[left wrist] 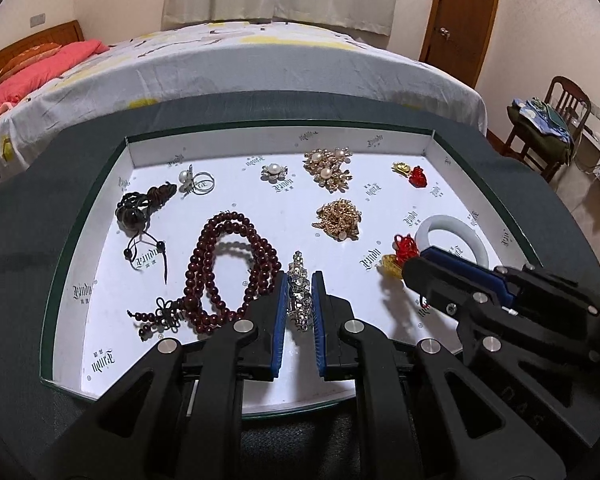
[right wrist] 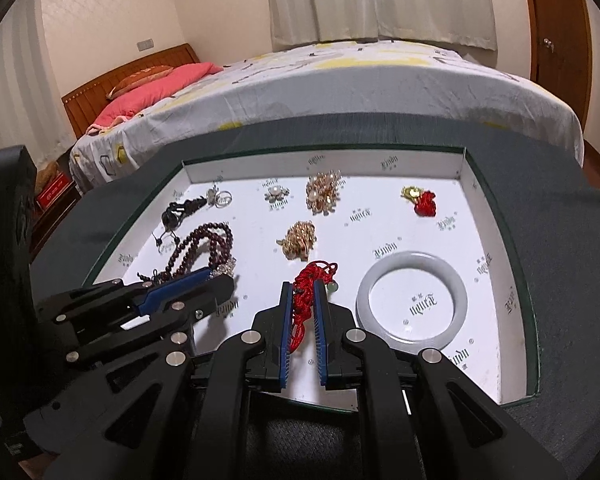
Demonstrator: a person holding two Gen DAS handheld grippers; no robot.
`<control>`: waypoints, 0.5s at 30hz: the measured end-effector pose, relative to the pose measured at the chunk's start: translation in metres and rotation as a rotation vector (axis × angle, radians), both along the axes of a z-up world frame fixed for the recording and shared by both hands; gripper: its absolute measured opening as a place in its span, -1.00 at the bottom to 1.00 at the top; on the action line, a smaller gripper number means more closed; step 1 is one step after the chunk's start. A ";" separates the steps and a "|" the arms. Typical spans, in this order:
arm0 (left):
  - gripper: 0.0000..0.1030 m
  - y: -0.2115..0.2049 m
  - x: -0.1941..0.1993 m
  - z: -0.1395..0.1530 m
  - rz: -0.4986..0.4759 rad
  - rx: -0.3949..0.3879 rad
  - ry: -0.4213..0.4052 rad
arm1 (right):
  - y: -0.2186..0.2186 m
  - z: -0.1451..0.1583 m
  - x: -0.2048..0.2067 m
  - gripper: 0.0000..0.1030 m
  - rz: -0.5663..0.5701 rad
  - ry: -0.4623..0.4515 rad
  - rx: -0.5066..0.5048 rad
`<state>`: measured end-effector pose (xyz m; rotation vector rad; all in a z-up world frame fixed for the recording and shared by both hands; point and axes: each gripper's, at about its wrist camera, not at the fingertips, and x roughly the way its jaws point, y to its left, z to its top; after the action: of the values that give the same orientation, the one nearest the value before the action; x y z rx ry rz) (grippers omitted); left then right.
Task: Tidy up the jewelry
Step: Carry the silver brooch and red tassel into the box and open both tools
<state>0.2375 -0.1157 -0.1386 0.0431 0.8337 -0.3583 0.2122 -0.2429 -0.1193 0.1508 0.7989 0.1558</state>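
Observation:
A white-lined shallow box [left wrist: 100,344] holds the jewelry. My left gripper [left wrist: 300,280] is shut on a silver rhinestone piece [left wrist: 300,296], beside a dark red bead necklace [left wrist: 228,264]. My right gripper [right wrist: 303,288] is shut on a red knotted cord ornament [right wrist: 308,292] with a small green bead, just left of a white jade bangle [right wrist: 412,300]. From the left wrist view the right gripper [left wrist: 412,268] lies by the red and gold ornament [left wrist: 400,252] and the bangle [left wrist: 456,236]. From the right wrist view the left gripper [right wrist: 220,278] sits at the bead necklace [right wrist: 204,244].
Also in the box are a gold chain pile [left wrist: 338,220], pearl brooches [left wrist: 328,168], a small pearl flower [left wrist: 274,171], rings [left wrist: 198,182], a black cord pendant [left wrist: 140,204] and a second red and gold ornament [left wrist: 412,172]. The box sits on a dark green table [left wrist: 40,220]; a bed [left wrist: 220,68] lies beyond.

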 end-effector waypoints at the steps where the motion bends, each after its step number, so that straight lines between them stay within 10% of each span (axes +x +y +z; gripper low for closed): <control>1: -0.71 0.001 0.000 0.000 0.002 0.000 -0.001 | 0.000 0.000 0.000 -0.79 -0.003 0.000 -0.002; 15: 0.01 0.009 -0.006 0.001 0.040 0.018 -0.019 | -0.006 -0.004 0.000 -0.66 -0.025 0.019 0.005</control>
<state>0.2313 -0.1067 -0.1372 0.0469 0.8177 -0.3128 0.2126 -0.2487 -0.1237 0.1674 0.8153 0.1325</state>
